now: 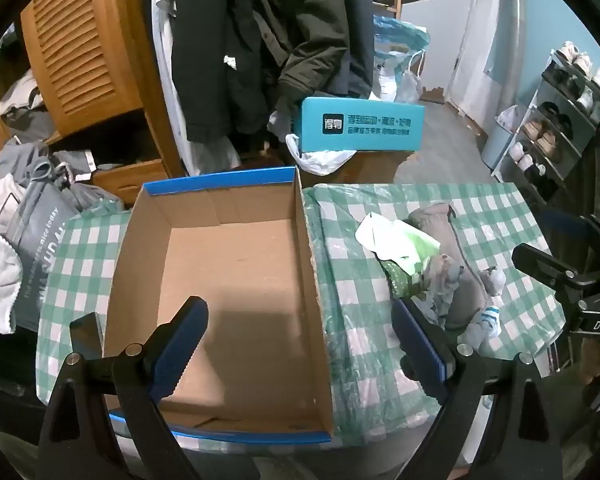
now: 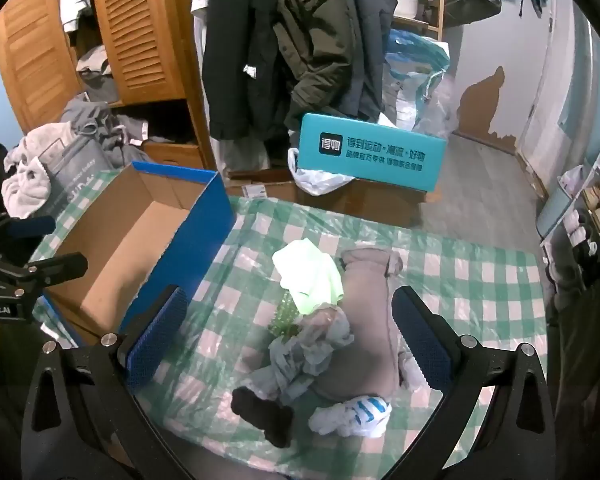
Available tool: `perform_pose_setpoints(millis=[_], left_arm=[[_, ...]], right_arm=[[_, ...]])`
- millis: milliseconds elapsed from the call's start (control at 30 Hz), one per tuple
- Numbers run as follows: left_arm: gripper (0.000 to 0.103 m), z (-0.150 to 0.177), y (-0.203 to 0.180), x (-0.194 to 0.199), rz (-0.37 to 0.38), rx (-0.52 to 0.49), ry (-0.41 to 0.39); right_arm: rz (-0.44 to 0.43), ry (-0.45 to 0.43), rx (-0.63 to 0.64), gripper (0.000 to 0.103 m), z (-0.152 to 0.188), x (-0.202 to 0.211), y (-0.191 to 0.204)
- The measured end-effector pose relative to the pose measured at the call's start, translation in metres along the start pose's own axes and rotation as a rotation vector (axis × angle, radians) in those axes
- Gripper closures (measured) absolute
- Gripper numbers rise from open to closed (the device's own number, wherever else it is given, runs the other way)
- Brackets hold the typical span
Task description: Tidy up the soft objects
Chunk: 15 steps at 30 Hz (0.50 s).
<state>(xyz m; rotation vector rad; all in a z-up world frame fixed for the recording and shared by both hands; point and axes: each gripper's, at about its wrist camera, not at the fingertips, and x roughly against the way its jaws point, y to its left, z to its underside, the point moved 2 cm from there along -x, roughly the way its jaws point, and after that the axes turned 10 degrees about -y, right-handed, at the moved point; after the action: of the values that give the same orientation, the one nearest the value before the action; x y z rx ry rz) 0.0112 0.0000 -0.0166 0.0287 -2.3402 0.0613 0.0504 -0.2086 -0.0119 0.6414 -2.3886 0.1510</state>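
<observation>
An empty open cardboard box with blue rim [image 1: 236,280] [image 2: 132,240] sits on the left of a green-checked table. Right of it lies a pile of soft things: a light green cloth [image 2: 312,276] [image 1: 396,240], a long grey-brown garment [image 2: 368,320] [image 1: 456,264], a pale grey patterned cloth [image 2: 312,348], a black sock [image 2: 264,412] and a white-and-blue striped sock [image 2: 356,414] [image 1: 486,320]. My left gripper [image 1: 300,344] is open and empty above the box's near end. My right gripper [image 2: 288,336] is open and empty, hovering over the pile.
The checked tablecloth [image 2: 480,292] has a plastic cover. A teal box [image 1: 360,128] rests on cartons behind the table. Coats [image 1: 260,40] hang behind, a wooden louvred wardrobe [image 1: 84,48] with clothes stands left, a shoe rack [image 1: 556,128] right.
</observation>
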Motion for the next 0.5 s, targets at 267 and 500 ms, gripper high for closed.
perform_pose_setpoints(millis=[267, 500], left_arm=[[0.009, 0.000, 0.005, 0.000, -0.001, 0.021, -0.001], [0.009, 0.006, -0.007, -0.002, 0.002, 0.018, -0.012]], right_arm=[[-0.001, 0.008, -0.001, 0.002, 0.001, 0.000, -0.002], [0.002, 0.006, 0.000, 0.002, 0.001, 0.000, -0.003]])
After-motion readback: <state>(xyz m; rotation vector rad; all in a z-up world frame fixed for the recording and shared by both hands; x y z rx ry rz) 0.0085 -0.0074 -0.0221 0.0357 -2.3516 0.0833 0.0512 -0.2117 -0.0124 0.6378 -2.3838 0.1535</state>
